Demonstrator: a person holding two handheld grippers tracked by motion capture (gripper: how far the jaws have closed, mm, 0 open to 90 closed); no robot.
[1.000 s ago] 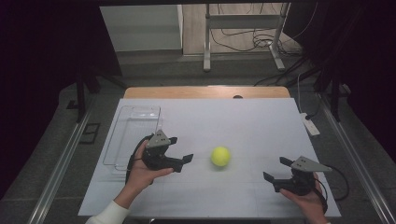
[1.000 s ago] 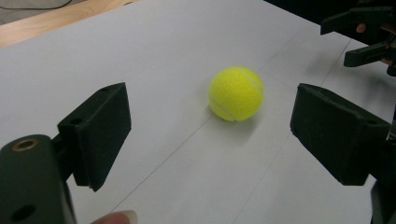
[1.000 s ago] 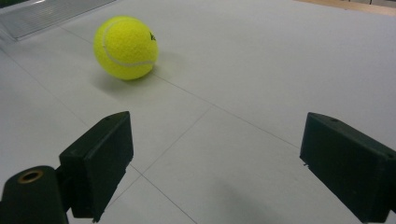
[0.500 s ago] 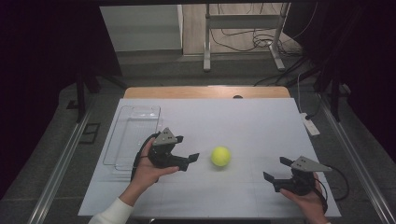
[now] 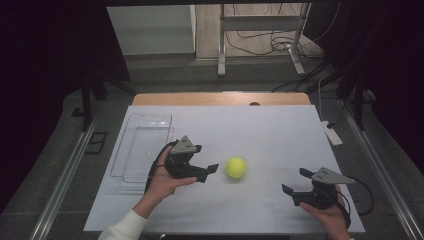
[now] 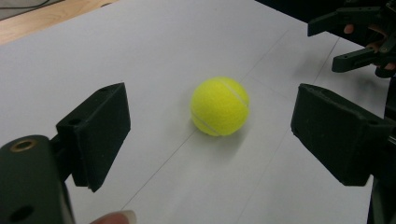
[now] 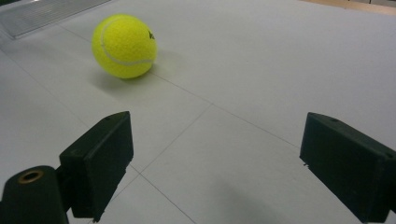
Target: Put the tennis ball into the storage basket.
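A yellow tennis ball (image 5: 236, 167) rests on the white table sheet (image 5: 260, 130), near its middle. My left gripper (image 5: 207, 173) sits just left of the ball with its jaws open and pointing at it, a small gap short of touching. In the left gripper view the ball (image 6: 219, 106) lies ahead of the wide-apart pads (image 6: 98, 130), not between them. My right gripper (image 5: 294, 181) rests open near the front right of the sheet, well away from the ball. In the right gripper view the ball (image 7: 124, 45) lies far off at the upper left, and the jaws hold nothing.
A clear plastic tray (image 5: 142, 145) stands at the sheet's left side, behind my left hand. A white power strip (image 5: 331, 134) lies at the right edge. The wooden table edge (image 5: 220, 98) runs along the back. The right gripper (image 6: 355, 37) appears beyond the ball in the left gripper view.
My left gripper has moved right, closer to the ball. The ball and the right gripper have stayed where they were.
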